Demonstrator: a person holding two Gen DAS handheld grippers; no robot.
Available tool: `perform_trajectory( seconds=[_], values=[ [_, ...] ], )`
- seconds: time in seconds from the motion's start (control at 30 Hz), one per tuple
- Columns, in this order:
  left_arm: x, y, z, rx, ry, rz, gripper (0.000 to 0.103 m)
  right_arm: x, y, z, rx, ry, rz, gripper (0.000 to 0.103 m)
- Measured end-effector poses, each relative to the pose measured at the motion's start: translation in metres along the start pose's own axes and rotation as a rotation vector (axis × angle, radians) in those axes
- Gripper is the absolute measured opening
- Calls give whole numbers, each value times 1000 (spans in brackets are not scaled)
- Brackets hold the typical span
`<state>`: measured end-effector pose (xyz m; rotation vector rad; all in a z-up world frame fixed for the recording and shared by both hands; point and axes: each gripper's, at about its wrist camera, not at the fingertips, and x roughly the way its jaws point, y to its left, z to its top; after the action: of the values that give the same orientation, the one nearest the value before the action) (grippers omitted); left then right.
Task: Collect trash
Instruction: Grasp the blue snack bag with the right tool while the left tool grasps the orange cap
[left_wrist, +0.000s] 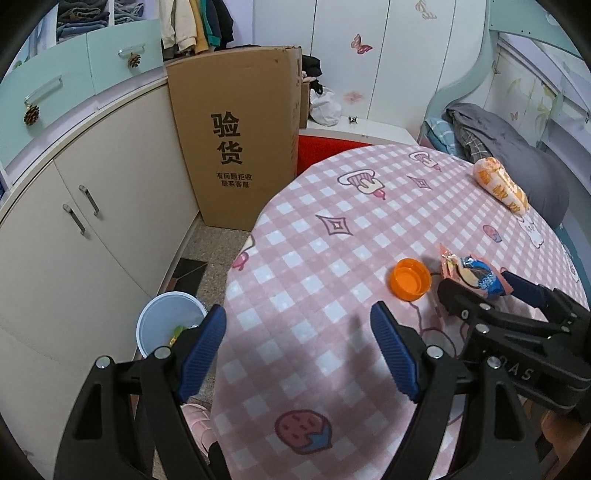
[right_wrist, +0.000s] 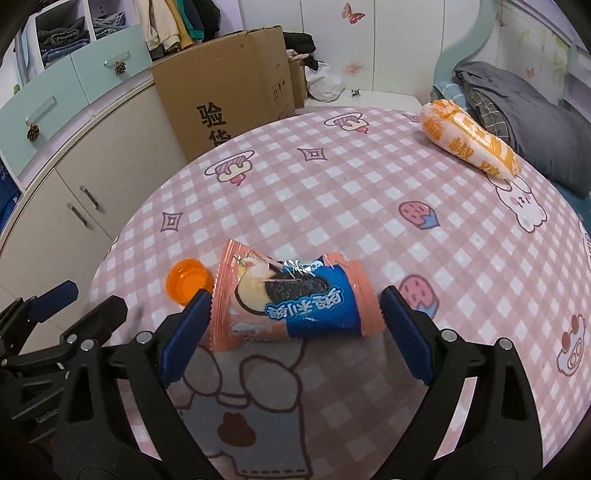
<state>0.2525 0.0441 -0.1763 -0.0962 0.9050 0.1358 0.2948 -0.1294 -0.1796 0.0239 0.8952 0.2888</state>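
The right gripper stands wide apart with the wrapper lying on the table between its pads, untouched. The left gripper gapes empty over the table edge, the orange cap just beyond it and the bin on the floor to its left. A bag lies at the far edge.

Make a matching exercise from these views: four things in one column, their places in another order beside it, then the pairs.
Things:
1. orange cap
2. snack wrapper
3. white bin
4. orange-and-white packet

Places:
A. on the floor beside the table
B. at the table's far edge, near the grey bedding
C. between the open jaws of the right gripper
D. on the tablecloth, just beside the wrapper

Pairs: 1-D, 2-C, 3-A, 4-B
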Motion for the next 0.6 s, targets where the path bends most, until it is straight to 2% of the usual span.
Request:
perform_trajectory(
  seconds=[0.1,0.27,0.6],
  values=[
    [2,-2,1,5,1,-4,79,-2,-3,0,-1,-6,-17,80],
    [6,-14,3,25,3,-11,79,-7,-18,0,49,-25,9,68],
    [12,-44,1,122,0,-35,79,-14,-45,-3,171,-60,5,63]
  ],
)
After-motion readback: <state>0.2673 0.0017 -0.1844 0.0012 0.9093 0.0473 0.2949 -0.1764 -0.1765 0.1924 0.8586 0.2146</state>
